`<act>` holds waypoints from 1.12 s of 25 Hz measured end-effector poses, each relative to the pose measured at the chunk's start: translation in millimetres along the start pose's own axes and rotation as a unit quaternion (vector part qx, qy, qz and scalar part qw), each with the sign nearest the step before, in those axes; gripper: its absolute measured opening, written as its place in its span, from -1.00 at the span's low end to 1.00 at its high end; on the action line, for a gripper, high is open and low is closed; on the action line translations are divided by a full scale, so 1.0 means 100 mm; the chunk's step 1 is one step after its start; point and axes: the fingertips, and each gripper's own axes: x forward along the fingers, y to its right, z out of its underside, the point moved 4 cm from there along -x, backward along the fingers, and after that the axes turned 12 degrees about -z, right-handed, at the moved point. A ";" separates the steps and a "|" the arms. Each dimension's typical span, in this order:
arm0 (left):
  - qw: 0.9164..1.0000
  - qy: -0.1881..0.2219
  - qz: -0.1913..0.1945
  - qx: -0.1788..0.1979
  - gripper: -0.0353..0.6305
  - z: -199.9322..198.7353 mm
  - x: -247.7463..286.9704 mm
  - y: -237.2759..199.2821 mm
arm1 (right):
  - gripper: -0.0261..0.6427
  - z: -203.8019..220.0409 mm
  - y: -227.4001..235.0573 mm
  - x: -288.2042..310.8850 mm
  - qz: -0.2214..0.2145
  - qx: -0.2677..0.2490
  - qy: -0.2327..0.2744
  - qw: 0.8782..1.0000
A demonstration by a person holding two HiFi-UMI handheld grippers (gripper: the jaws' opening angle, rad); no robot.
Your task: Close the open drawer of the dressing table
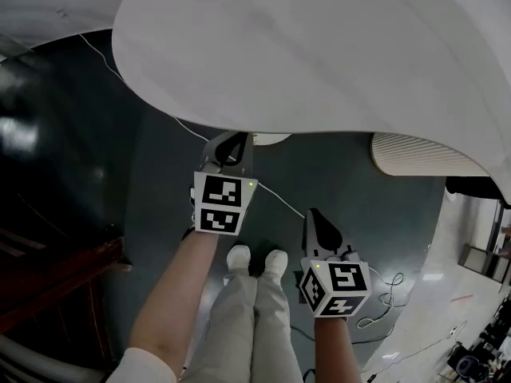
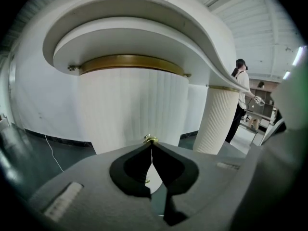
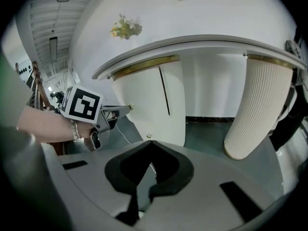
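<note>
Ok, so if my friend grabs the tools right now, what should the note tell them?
Left tool: shut, tips right at the gold knob on the fluted pedestal of the dressing table. I cannot tell whether it pinches the knob.
Right tool: shut, empty, away from the pedestal.
Done: the left tool is at the knob. No gap shows around the front, so the drawer may be nearly in.
Left: probably press until it is fully shut, then pull the tool away.
</note>
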 end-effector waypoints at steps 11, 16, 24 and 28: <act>0.998 0.012 0.010 0.061 -0.84 -0.07 0.12 -0.01 | -0.92 -0.01 0.00 -0.01 -0.007 -0.006 -0.001 1.000; 0.999 0.007 0.014 0.051 -0.84 -0.08 0.13 -0.02 | -0.92 -0.02 -0.03 -0.04 -0.010 -0.014 0.000 1.000; 0.998 -0.036 0.014 0.042 -0.84 0.00 -0.01 0.02 | -0.92 0.03 -0.16 -0.15 -0.014 -0.020 0.004 1.000; 1.000 -0.009 0.013 0.022 -0.84 -0.09 -0.19 0.09 | -0.92 0.02 -0.15 -0.23 -0.012 -0.026 0.011 1.000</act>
